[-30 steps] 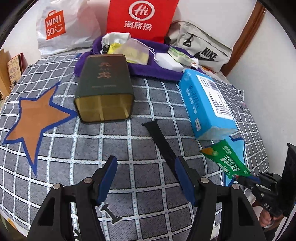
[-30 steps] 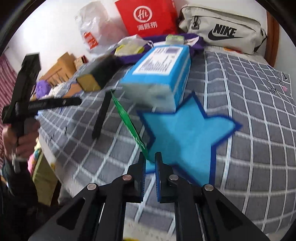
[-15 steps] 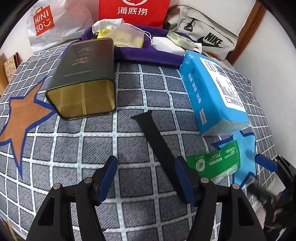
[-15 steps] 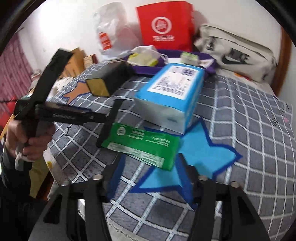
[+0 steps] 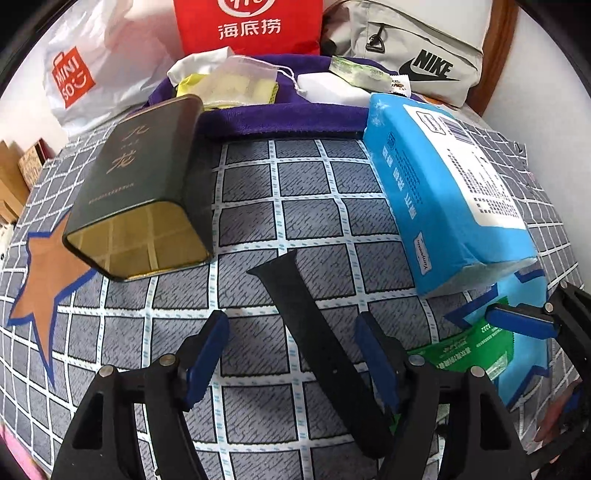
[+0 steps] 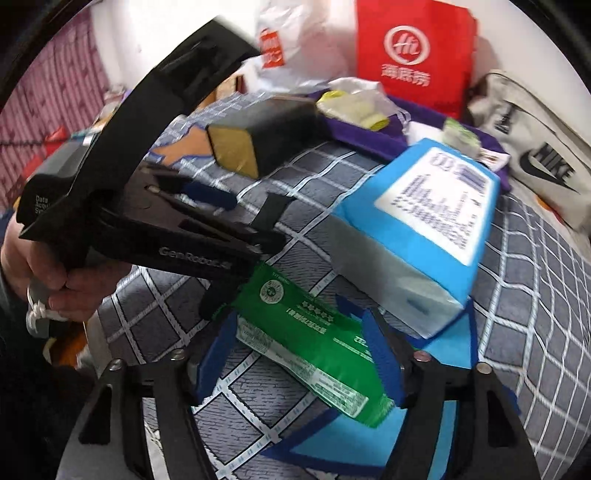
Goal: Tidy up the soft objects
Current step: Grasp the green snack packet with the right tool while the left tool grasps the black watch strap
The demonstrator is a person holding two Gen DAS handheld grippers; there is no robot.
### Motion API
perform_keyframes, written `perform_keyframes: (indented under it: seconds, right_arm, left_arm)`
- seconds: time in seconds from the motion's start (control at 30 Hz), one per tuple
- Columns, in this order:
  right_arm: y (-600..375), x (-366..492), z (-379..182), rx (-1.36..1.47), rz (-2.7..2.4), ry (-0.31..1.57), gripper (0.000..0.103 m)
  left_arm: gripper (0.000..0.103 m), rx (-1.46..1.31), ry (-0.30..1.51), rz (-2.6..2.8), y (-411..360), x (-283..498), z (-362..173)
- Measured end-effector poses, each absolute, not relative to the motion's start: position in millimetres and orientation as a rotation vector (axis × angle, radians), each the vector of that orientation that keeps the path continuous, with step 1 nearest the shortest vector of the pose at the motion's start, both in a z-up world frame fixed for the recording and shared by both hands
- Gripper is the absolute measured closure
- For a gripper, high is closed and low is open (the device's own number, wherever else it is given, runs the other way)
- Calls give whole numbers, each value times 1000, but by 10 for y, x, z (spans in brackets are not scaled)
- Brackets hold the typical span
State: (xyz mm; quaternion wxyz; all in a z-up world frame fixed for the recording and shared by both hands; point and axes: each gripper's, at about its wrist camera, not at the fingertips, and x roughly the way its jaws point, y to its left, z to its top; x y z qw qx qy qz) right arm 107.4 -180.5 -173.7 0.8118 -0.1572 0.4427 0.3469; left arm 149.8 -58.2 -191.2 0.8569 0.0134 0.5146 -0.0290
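The checked bedspread has open room on its near left by the orange star; its far edge is crowded with bags. The red bag bears a white "Hi" roundel and Chinese characters, the white bag reads "MINISO", the grey pouch "NIKE". The blue tissue pack lies along the right side, its printed label too small to read, its near end on the blue star. The dark tin lies on its side with gold characters, open mouth toward the camera.

The black strap lies flat between the left claw's jaws, which are apart and opening, pads clear of it; its near end is hidden behind the claw. The green packet rests on the bedspread between the right claw's jaws, which are opening with pads off it; its print is blurred. A hand grips the left tool, marked "GenRobot", which covers the packet's far corner.
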Motion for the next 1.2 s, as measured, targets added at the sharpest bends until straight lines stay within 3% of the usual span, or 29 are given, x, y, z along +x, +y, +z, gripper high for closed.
perform_keyframes:
  seconds: [0.33,0.43,0.73,1.03,1.07,1.17,1.2]
  right_arm:
    - [-1764,1080,-1855,-453,742,988,26]
    - [-1840,1025,-1864,-451,698,1019,26]
    - [-1940,791,-1721,-404,653,1008,26]
    - [-1877,1143,-1889,-351,620,1014,26]
    - [-1869,1132,-1886,-347,624,997,29]
    - [-1852,1053,-1861,-353,641,960,55]
    - [-1848,1010,-1859,-360,637,945,59]
  left_arm:
    - [35,10,1084,-30,-120,1353,-1895]
    - [39,-18,1085,-55,-21,1292,-1875]
    - [39,-47,1131,-55,85,1086,-1837]
    - [39,-68,1150,-83,84,1019,-1830]
    - [39,-73,1153,-83,93,1006,-1830]
    - [38,-98,1156,-61,92,985,-1828]
    - [37,-97,1156,-52,73,997,-1835]
